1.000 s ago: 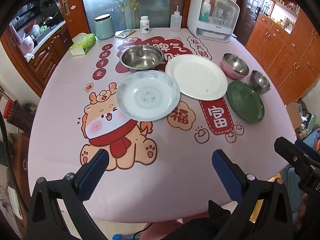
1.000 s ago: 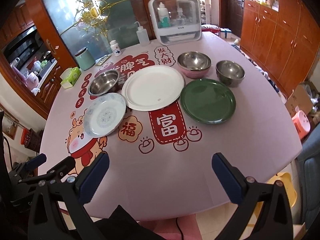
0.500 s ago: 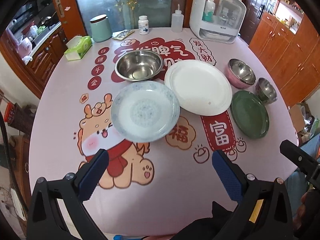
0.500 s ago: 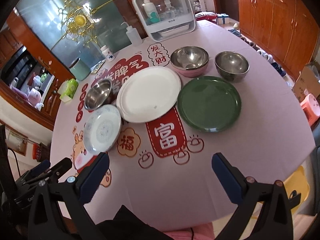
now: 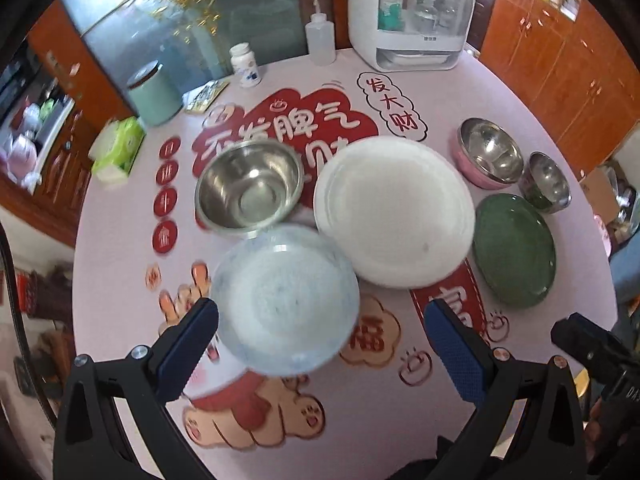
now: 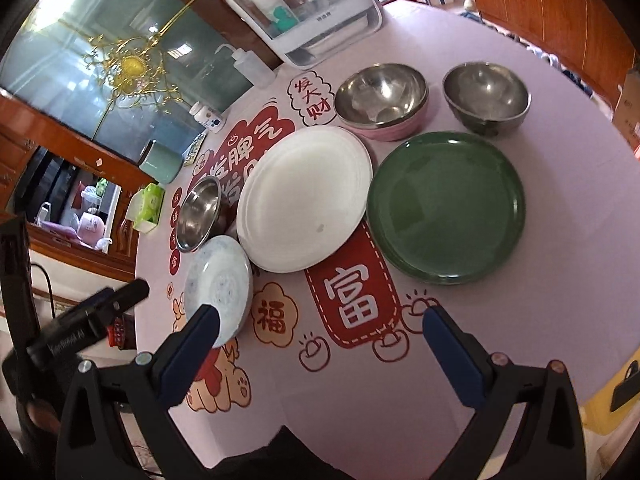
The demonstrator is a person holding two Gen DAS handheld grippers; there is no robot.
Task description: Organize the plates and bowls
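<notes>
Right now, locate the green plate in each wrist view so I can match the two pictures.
Left wrist view: the green plate sits at the right edge of the table, right of the white plate.
Right wrist view: the green plate lies right of centre.
Shared landmark: the white plate lies just left of it in both.

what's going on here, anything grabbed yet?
Nothing grabbed. A person holds two grippers over the table, both open and empty. The left gripper hovers by the blue-patterned plate; the right gripper faces the green plate. The white plate and three steel bowls sit unstacked on the pink tablecloth.
</notes>
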